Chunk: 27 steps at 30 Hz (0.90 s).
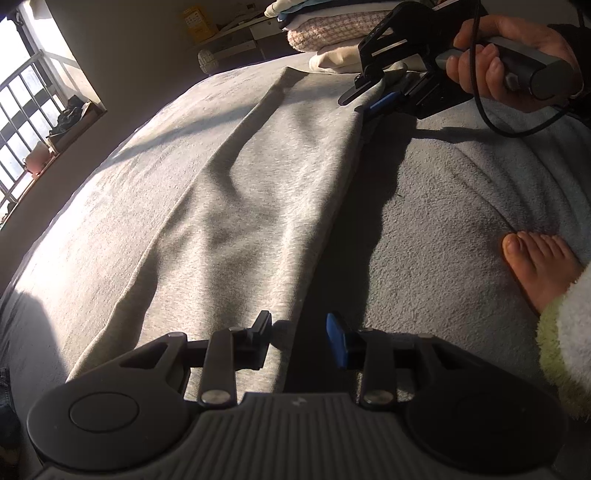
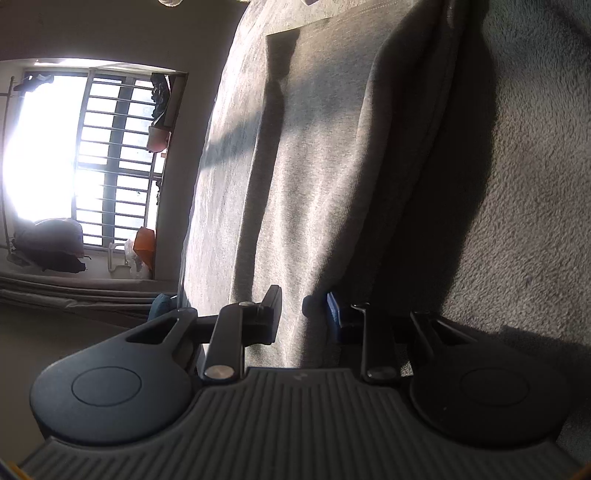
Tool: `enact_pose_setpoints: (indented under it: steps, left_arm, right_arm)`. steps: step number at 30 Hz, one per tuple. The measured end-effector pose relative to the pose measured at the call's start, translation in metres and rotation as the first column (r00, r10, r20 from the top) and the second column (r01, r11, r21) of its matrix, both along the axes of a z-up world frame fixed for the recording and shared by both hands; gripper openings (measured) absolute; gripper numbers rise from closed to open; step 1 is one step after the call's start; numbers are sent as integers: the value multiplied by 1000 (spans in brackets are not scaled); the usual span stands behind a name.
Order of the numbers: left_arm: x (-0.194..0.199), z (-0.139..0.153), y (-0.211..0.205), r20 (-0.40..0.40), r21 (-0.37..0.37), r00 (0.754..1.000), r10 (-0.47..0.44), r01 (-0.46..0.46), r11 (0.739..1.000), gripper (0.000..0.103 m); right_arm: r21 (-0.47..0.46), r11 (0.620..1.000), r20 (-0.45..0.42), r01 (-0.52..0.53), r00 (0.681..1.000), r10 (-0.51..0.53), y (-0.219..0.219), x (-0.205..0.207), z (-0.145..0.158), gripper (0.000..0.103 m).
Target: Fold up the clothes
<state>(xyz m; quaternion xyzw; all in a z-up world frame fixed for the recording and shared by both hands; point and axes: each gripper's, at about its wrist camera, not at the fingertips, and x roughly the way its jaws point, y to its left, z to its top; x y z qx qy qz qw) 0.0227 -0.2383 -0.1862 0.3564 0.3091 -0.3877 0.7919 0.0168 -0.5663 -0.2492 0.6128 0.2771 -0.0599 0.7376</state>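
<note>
Garment (image 1: 258,184) first: it is lying lengthwise on the bed (image 1: 443,184), a long grey strip folded over itself, with sunlight falling across its left half. I am seeing its right edge lifting slightly off the blanket and throwing a dark shadow beside it.

From the left wrist view I am looking along the whole strip. The left tool (image 1: 299,332) is sitting at the near end, its black finger lying over the cloth and its blue finger on the shadow side, so the edge is passing between them; I am reading it as pinching that edge. This view alone is showing me the right tool (image 1: 364,101) from outside, at the far end of the same edge, with a hand (image 1: 517,62) wrapping its handle and a cable (image 1: 491,122) looping down from it. It is also giving me a bare foot (image 1: 535,266) resting on the bed well to the right of the garment, a fuzzy sleeve (image 1: 565,350) near it, and a stack (image 1: 332,33) of folded clothes just beyond the far end.

The right wrist view is rolled onto its side and showing none of those. There I am seeing the cloth filling the narrow gap between the right tool's fingers, so it is pinching the garment. The barred window (image 2: 110,158) is appearing much larger here, glaring white, with bags under it.
</note>
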Motion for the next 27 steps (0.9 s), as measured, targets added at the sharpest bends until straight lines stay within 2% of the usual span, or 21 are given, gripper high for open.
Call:
enact_pose_setpoints:
  steps: [6, 7, 8, 12, 17, 19, 21, 24, 27]
  left_arm:
    - [1, -8, 0, -7, 22, 1000, -9, 9, 1000, 36]
    - [1, -11, -1, -6, 33, 1000, -14, 14, 999, 37]
    - [0, -13, -2, -5, 45, 1000, -19, 20, 999, 37]
    - [-1, -17, -4, 20, 49, 999, -27, 26, 998, 37]
    - [4, -10, -8, 50, 15, 999, -16, 15, 1000, 37]
    - [6, -5, -8, 55, -10, 998, -6, 7, 1000, 33]
    - [12, 2, -7, 37, -39, 999, 13, -12, 999, 19]
    - [20, 8, -4, 4, -71, 999, 48, -47, 996, 9]
    - [29, 17, 1, -21, -116, 995, 94, -96, 989, 5]
  right_arm:
    - [-37, 998, -31, 42, 999, -43, -15, 4, -4, 21]
    - [-39, 998, -19, 42, 999, -43, -17, 6, -4, 12]
    - [-42, 998, -1, 36, 999, -36, -19, 8, -2, 7]
    - [-88, 996, 51, 3, 999, 2, -22, 19, 13, 5]
    - [-113, 993, 79, -22, 996, 32, -25, 30, 26, 5]
    - [-121, 992, 86, -28, 996, 38, -26, 33, 29, 5]
    - [-131, 991, 88, -39, 995, 50, -27, 36, 33, 5]
    - [-155, 986, 90, -61, 993, 75, -27, 41, 38, 5]
    - [-176, 981, 92, -82, 991, 99, -29, 43, 41, 5]
